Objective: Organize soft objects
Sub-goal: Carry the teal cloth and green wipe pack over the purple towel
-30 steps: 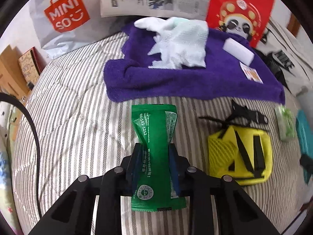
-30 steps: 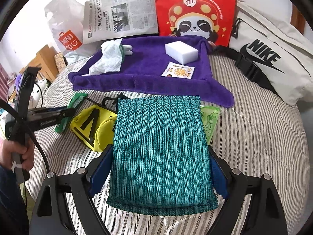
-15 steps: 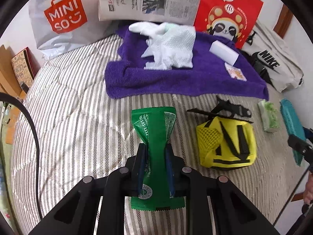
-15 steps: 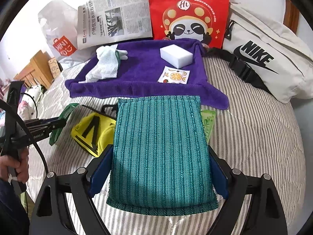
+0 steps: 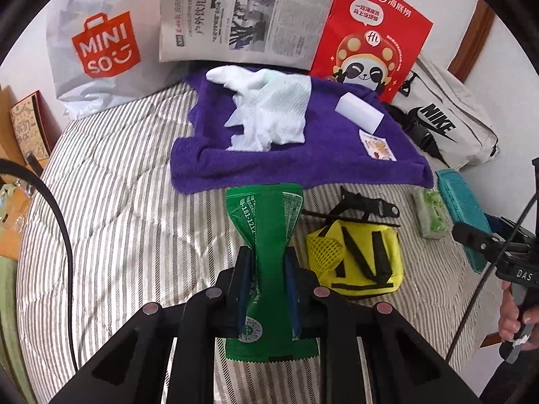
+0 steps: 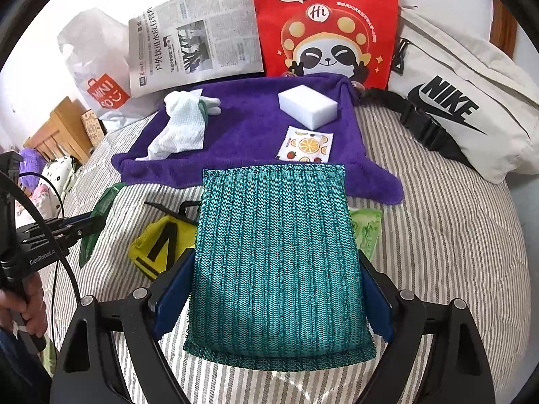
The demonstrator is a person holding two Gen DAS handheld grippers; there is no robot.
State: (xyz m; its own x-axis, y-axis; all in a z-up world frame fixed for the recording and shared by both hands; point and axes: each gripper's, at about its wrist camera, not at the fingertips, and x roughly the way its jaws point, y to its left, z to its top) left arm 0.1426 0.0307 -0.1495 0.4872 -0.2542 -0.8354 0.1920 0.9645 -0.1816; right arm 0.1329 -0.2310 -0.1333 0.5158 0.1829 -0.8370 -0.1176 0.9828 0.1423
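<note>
While the green foil packet (image 5: 266,262) is pinched at its waist between the blue pads of the left tongs (image 5: 266,269), it hangs clear above the striped bed cover (image 5: 111,208), just near of the purple towel (image 5: 303,155). Those jaws have just been closing and now clench the packet so hard that it crumples into an hourglass. The right tongs (image 6: 276,289) stand wide but grasp the teal knitted pad (image 6: 279,259) by its two side edges, holding it over the bed at the towel's near edge.

On the towel lie a white cloth (image 6: 182,131), a white sponge block (image 6: 307,106) and a fruit-print sachet (image 6: 306,144). The yellow mesh pouch (image 5: 357,259) and a pale green tissue pack (image 5: 433,215) rest on the bed between the two tools.

The slick foil could slide out of so narrow a pinch, or the packet could burst if squeezed harder. The wide teal pad is gripped only near its near end, so its far end could droop and sweep the sachet off the towel when lowered.

Both tongs point steeply down toward the far side; a hand (image 6: 20,306) grips the left tool's handle.
</note>
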